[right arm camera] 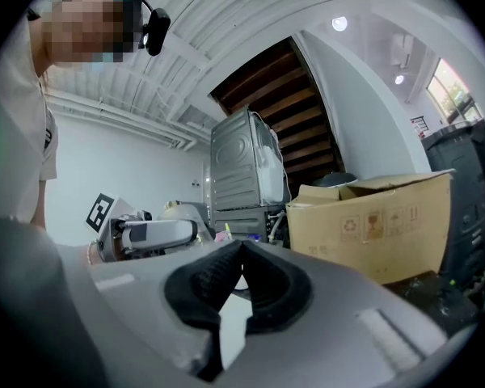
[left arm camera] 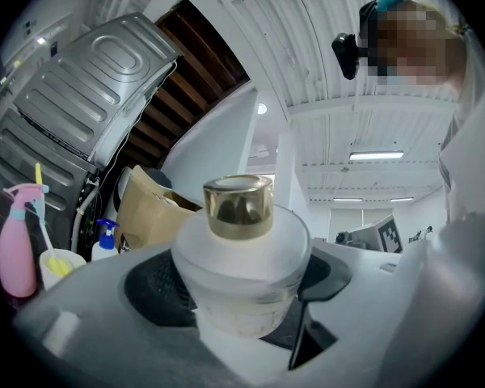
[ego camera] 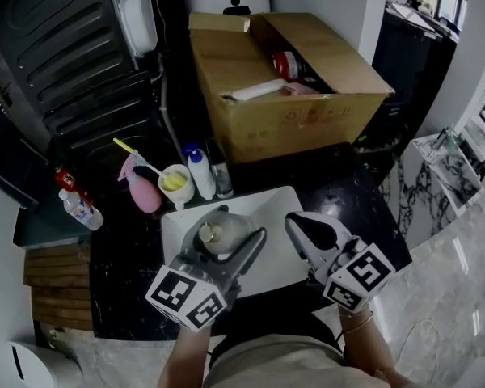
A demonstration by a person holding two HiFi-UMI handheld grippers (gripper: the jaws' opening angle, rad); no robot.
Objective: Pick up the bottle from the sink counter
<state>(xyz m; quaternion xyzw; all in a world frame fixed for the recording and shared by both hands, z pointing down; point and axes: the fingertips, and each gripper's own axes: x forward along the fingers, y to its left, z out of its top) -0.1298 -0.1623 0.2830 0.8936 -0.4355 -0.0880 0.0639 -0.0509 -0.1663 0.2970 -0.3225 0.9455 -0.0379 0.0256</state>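
A frosted white bottle (left arm camera: 241, 273) with a gold cap (left arm camera: 238, 206) sits between the jaws of my left gripper (left arm camera: 242, 297), which is shut on it. In the head view the bottle (ego camera: 220, 233) is held above the white sink basin (ego camera: 283, 253), and the left gripper (ego camera: 226, 253) points up and away from me. My right gripper (ego camera: 307, 233) hangs beside it over the basin's right part. Its dark pads (right arm camera: 263, 285) meet at the tips with nothing between them. The right gripper (right arm camera: 241, 253) also sees the left gripper (right arm camera: 149, 233) at its left.
A pink spray bottle (ego camera: 142, 186), a yellow-filled cup (ego camera: 176, 182), a blue-capped white bottle (ego camera: 200, 170) and a small clear bottle (ego camera: 222, 176) stand behind the basin. An open cardboard box (ego camera: 287, 83) lies further back. A small bottle (ego camera: 81, 208) lies at left. The black counter (ego camera: 125, 289) surrounds the basin.
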